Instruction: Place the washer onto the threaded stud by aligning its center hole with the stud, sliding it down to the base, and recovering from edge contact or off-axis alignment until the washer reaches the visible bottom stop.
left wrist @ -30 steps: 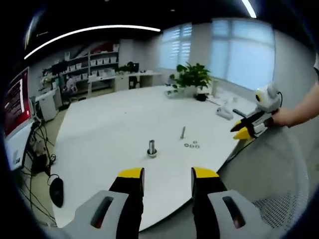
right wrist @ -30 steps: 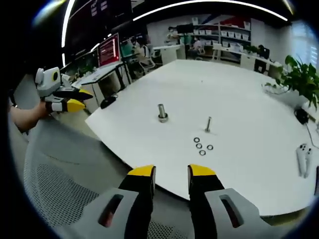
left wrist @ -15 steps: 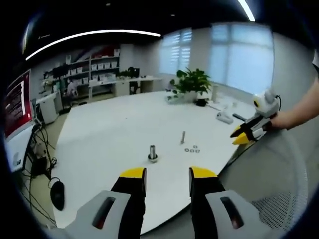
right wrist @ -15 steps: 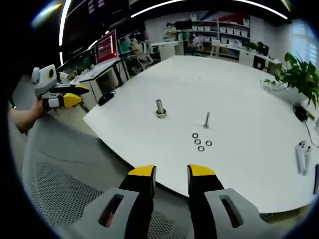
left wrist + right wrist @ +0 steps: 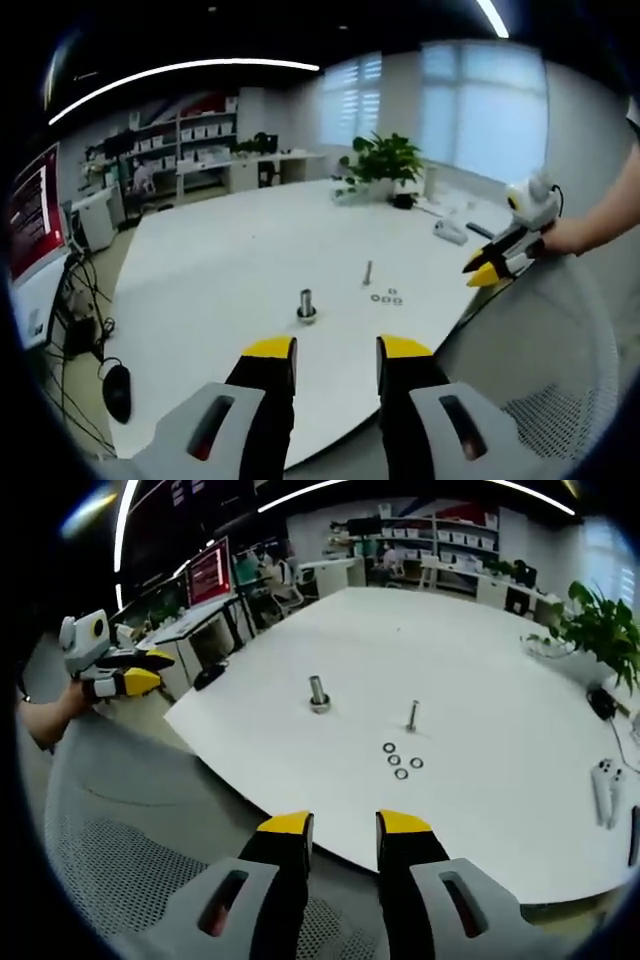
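Note:
Several small washers (image 5: pixel 385 297) (image 5: pixel 401 761) lie loose on the white table (image 5: pixel 230 260) (image 5: pixel 500 810), beside a thin upright threaded stud (image 5: pixel 368 271) (image 5: pixel 412 715). A thicker stud with a wide base (image 5: pixel 306 303) (image 5: pixel 318 693) stands a little apart from them. My left gripper (image 5: pixel 337 350) (image 5: pixel 125 675) hovers off the table's edge, open, nothing between its jaws. My right gripper (image 5: pixel 345 825) (image 5: pixel 490 268) is also held off the edge, open and empty. Both are well short of the washers.
A grey mesh chair (image 5: pixel 150 880) (image 5: pixel 560 400) sits below both grippers at the table's edge. A potted plant (image 5: pixel 385 160) (image 5: pixel 600 630) and a white controller (image 5: pixel 605 780) are on the far side. A mouse (image 5: pixel 116 392), monitors (image 5: pixel 210 575) and shelves stand beyond.
Both views have drifted slightly with the hands; the right gripper view has backed off a little. My left jaws stand slightly closer together. The studs and washers have not moved.

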The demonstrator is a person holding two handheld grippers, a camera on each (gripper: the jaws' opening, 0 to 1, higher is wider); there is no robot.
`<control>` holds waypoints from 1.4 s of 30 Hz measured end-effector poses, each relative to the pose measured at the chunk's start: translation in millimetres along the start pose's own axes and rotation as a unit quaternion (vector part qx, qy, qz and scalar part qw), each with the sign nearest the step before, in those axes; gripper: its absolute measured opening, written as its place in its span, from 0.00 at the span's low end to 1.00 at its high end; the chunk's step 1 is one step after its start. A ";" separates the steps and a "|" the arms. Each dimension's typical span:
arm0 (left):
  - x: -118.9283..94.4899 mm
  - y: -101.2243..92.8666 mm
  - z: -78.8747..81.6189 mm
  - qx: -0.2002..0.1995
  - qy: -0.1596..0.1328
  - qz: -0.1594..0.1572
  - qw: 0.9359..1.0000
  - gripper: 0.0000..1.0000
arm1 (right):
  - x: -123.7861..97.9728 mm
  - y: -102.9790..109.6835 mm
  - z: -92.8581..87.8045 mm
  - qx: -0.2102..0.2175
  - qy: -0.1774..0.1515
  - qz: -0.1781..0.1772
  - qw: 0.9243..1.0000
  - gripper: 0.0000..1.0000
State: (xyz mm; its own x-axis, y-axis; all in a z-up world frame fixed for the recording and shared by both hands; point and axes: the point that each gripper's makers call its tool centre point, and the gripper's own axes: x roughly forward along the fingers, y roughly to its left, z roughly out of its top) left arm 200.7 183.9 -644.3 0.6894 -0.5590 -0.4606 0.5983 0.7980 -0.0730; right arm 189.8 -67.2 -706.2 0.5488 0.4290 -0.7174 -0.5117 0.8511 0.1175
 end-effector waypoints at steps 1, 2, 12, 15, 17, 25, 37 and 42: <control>-0.3 0.4 0.6 -0.002 -0.002 0.001 1.000 0.30 | 0.2 0.1 -0.2 -0.002 0.001 0.000 1.000 0.27; -0.3 0.4 0.6 -0.004 -0.002 0.001 1.000 0.30 | 0.3 0.0 -0.3 -0.003 0.002 0.000 1.000 0.27; 0.4 2.0 -4.2 0.000 0.010 0.001 1.000 0.29 | 0.7 5.6 5.5 0.011 -0.011 0.019 1.000 0.28; 1.2 0.6 -5.2 -0.002 0.013 -0.004 1.000 0.29 | 5.3 11.6 -2.8 -0.006 0.019 0.032 0.999 0.28; 0.9 -0.1 -4.3 0.003 0.011 -0.005 1.000 0.29 | 6.5 16.3 -3.5 -0.011 0.026 0.045 0.999 0.29; 1.4 1.6 -9.2 -0.002 0.022 -0.007 1.000 0.29 | 18.4 2.3 7.3 -0.046 0.051 0.046 0.997 0.30; 2.6 2.8 -15.0 -0.003 0.036 -0.004 0.999 0.28 | 87.9 -53.6 -1.9 -0.036 0.123 -0.004 0.992 0.31; 2.3 2.9 -14.5 -0.005 0.035 -0.004 0.999 0.28 | 111.1 -64.4 -8.0 -0.032 0.158 -0.009 0.987 0.27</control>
State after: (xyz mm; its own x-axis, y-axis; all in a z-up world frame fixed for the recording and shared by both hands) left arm 198.1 188.2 -658.5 0.6545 -0.5484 -0.5204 0.5991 0.7961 -0.0855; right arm 278.4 -76.8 -799.0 0.3308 0.2894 -0.8982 -0.5501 0.8325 0.0656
